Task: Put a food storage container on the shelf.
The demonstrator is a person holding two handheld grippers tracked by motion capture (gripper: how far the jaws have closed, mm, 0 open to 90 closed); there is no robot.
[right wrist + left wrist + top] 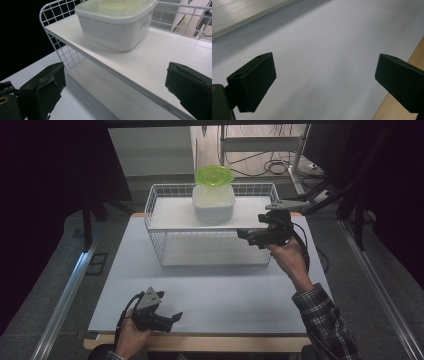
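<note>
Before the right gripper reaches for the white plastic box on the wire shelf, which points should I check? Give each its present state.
1. Right gripper jaws open: ok.
2. White lidded plastic box stands flat on the white wire shelf's top board: ok.
3. Green round plastic dish on the box sits steady: cannot tell.
4. Path from the right gripper to the box is free: ok.
5. Left gripper is open, low over the white table sheet, far from the shelf: ok.

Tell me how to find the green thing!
Look at the white wire rack standing at the back of the table. On its top shelf sits a white tub, and the green plate rests on top of that. It is the only brightly coloured thing there.
</note>
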